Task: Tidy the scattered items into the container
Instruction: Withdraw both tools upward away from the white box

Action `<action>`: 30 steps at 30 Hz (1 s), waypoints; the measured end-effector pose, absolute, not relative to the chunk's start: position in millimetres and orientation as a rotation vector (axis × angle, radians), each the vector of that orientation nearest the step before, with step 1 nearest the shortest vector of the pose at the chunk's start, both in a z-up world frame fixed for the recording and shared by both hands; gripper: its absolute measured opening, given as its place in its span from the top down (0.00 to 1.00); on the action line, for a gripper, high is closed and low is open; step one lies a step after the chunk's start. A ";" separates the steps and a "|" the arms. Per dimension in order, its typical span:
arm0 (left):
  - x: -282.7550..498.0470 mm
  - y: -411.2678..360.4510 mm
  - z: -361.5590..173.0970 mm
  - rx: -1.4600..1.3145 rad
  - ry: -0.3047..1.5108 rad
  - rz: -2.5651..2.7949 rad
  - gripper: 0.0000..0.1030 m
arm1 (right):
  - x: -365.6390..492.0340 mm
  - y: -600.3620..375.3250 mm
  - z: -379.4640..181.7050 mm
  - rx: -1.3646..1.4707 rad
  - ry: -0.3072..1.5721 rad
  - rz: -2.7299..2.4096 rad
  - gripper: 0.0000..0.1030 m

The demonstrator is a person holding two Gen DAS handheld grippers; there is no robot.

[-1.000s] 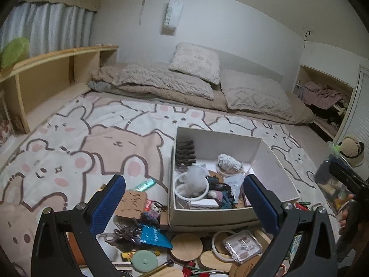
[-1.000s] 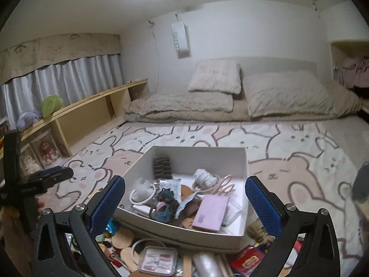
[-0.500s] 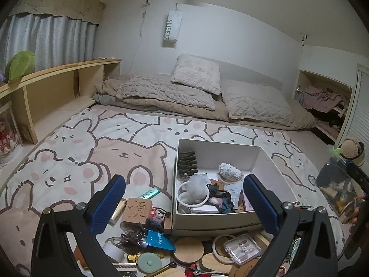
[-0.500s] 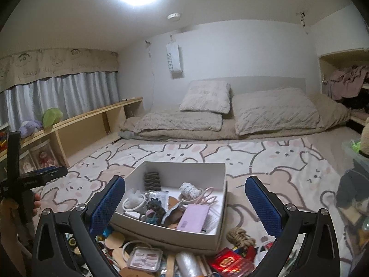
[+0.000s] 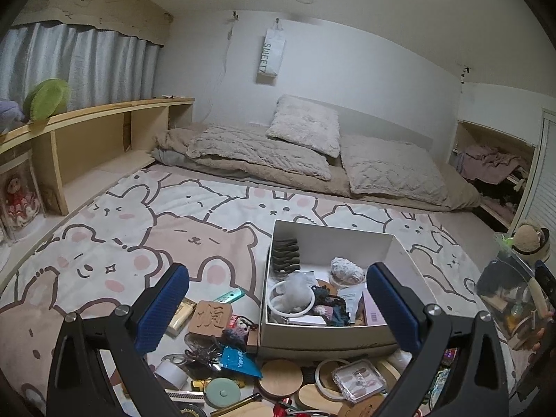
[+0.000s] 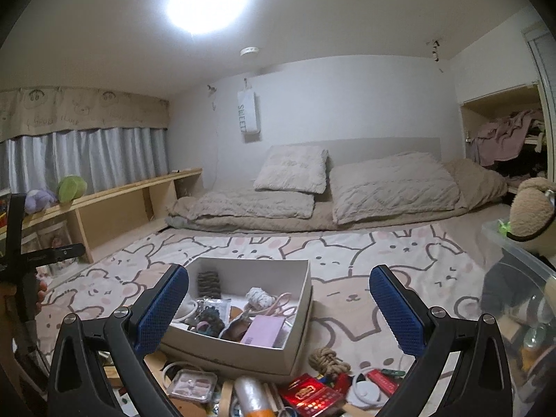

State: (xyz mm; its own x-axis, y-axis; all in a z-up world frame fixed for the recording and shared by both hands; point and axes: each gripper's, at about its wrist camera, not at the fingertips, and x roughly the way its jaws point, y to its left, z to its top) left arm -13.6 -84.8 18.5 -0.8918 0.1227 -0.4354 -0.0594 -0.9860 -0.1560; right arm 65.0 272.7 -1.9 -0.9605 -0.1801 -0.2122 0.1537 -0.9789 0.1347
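From your left wrist camera, your left gripper (image 5: 278,307) hangs with its blue-padded fingers (image 5: 163,307) spread wide and nothing between them, above a cartoon-bear rug (image 5: 114,243). The white cardboard box (image 5: 333,243) sits on that rug, already carrying a dark hair claw (image 5: 285,255), a white ring (image 5: 291,301) and a ball of pale yarn (image 5: 345,269). Loose clutter lies just in front of the box: a carved wooden tile (image 5: 212,317), a blue card (image 5: 239,359), a round wooden lid (image 5: 281,377) and a clear nail-tip case (image 5: 358,378).

From your right wrist camera, your right gripper (image 6: 279,307) is likewise wide open and empty, above the same box (image 6: 295,323), where a pink booklet (image 6: 262,330) rests inside. A knotted rope bundle (image 6: 328,358) and a red packet (image 6: 311,394) lie on the rug near the box's front right corner.
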 end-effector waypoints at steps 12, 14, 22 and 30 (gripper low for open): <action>-3.7 -76.5 6.5 -0.712 -0.184 2.947 0.00 | 79.3 286.9 -18.7 0.347 -0.200 -2.976 0.00; -0.6 -73.5 3.5 -0.700 -0.186 2.929 0.00 | 81.4 286.7 -24.1 0.357 -0.193 -2.974 0.00; 10.0 -63.4 -8.7 -0.675 -0.150 2.929 0.00 | 92.3 279.1 -47.7 0.385 -0.142 -2.949 0.00; 23.0 -68.1 -23.3 -0.684 -0.219 2.895 0.00 | 97.0 271.2 -73.5 0.457 -0.126 -2.944 0.00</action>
State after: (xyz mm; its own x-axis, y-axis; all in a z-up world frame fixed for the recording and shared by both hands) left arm 23.0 -68.1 -23.3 -0.8830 0.1868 -0.4305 -0.1197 -0.9767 -0.1781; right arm 97.0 271.2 -73.5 -0.9406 -0.1702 -0.2938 0.1444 -0.9837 0.1075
